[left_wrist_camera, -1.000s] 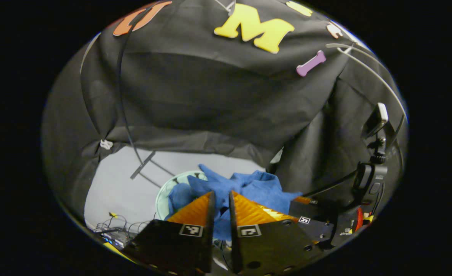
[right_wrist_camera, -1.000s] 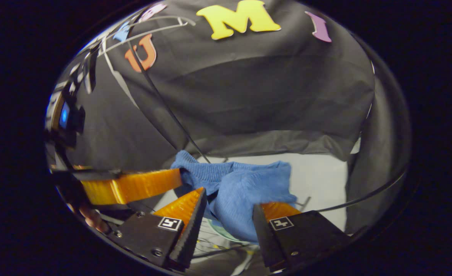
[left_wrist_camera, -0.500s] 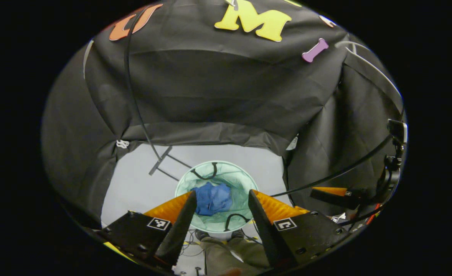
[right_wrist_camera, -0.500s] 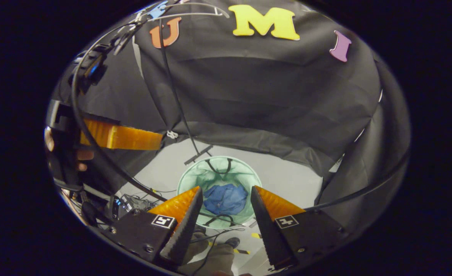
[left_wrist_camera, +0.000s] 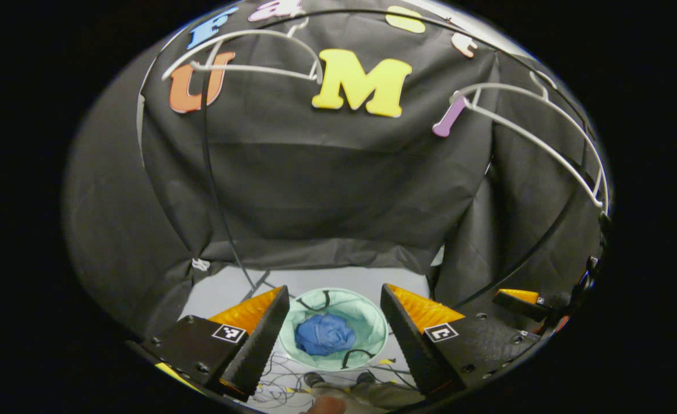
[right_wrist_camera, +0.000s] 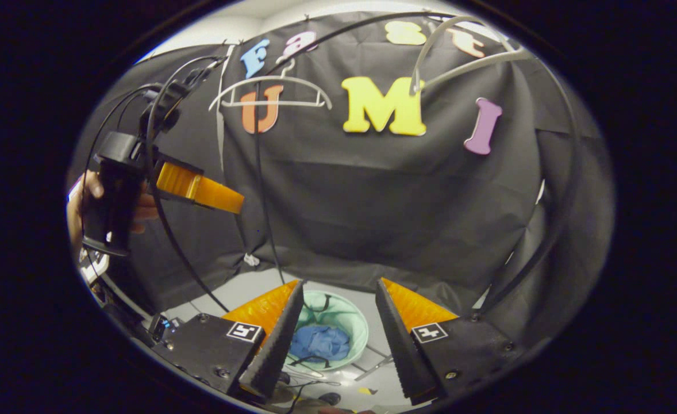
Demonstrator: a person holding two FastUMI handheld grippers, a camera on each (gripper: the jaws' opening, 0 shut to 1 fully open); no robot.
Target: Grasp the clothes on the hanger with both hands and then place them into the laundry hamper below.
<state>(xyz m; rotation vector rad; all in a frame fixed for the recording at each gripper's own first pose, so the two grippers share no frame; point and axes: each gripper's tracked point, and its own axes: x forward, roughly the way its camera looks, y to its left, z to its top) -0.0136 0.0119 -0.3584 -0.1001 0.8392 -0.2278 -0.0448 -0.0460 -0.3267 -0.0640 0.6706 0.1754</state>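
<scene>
A crumpled blue garment lies inside the pale green mesh hamper on the floor, far below both grippers. My left gripper is open and holds nothing, the hamper showing between its fingers. My right gripper is open too, high above the hamper and the blue garment. In the right gripper view the left gripper is at the left, held by a hand. The right gripper shows at the left gripper view's far right.
Two bare white hangers hang on a rail against the black cloth wall; in the right gripper view they are hanger and hanger. Black cables run down to the grey floor. A person's shoes stand by the hamper.
Both grippers let go of the blue garment, which dropped into the hamper. The left gripper opened, and both have risen well above the hamper toward the hangers.
</scene>
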